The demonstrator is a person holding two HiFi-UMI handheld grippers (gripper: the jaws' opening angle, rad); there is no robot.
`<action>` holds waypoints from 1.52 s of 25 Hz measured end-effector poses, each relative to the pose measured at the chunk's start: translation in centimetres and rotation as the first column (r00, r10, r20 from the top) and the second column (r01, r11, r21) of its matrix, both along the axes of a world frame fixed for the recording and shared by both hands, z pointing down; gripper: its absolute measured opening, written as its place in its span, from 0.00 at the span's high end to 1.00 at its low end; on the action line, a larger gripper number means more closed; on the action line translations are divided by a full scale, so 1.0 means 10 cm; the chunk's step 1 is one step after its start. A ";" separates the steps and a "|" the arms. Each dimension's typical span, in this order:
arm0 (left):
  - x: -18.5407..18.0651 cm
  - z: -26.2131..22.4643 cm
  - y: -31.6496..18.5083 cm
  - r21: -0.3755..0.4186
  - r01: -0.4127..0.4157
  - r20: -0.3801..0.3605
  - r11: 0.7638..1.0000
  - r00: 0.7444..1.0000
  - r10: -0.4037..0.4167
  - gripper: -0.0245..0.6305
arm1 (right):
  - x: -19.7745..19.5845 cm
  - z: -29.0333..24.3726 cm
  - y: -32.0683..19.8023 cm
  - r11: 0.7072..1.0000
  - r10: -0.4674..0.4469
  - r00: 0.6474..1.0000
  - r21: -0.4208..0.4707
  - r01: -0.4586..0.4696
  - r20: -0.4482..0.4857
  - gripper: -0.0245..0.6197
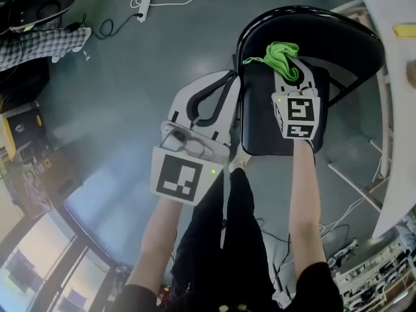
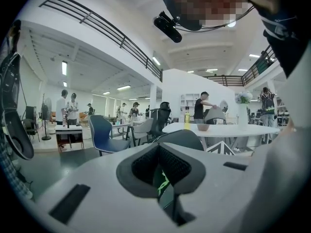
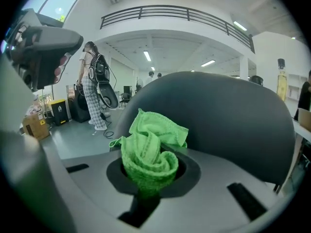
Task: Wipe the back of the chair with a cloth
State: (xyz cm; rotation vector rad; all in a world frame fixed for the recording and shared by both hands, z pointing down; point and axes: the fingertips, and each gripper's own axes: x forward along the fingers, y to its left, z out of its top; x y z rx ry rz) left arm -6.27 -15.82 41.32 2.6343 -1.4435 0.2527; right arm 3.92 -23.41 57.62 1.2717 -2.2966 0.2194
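Note:
The black chair (image 1: 279, 119) stands in front of me, its curved backrest (image 1: 312, 31) on the far side. My right gripper (image 1: 292, 70) hovers over the seat, shut on a crumpled green cloth (image 1: 281, 56) that sits just short of the backrest. In the right gripper view the cloth (image 3: 148, 154) bulges out of the gripper (image 3: 150, 181), and the dark backrest (image 3: 218, 115) fills the space right behind it. My left gripper (image 1: 224, 83) is shut and holds nothing, beside the seat's left edge. In the left gripper view its jaws (image 2: 163, 176) meet, with a sliver of green showing through the slit.
A white table (image 1: 390, 109) borders the chair on the right. A power strip with a white cable (image 1: 143, 5) lies on the grey floor at the back. Bags and boxes (image 1: 26, 129) line the left. People, a blue chair (image 2: 104, 135) and a white table (image 2: 218, 129) stand farther off.

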 end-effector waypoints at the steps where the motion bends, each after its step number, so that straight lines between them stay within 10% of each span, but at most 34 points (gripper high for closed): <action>1: 0.01 0.00 0.00 0.000 -0.001 0.000 1.000 1.000 0.001 0.95 | 0.01 0.03 0.01 1.000 0.001 1.000 -0.009 -0.001 -0.002 0.90; 12: 0.08 -0.03 -0.03 0.004 -0.012 0.006 1.000 1.000 0.012 0.95 | 0.09 0.28 0.20 0.997 0.005 0.999 -0.079 -0.008 -0.041 0.90; 38: 0.48 -0.78 -0.25 0.093 -0.080 0.025 0.992 0.997 0.078 0.95 | 0.72 -1.37 -0.39 0.974 0.117 0.991 0.200 -0.104 -0.057 0.90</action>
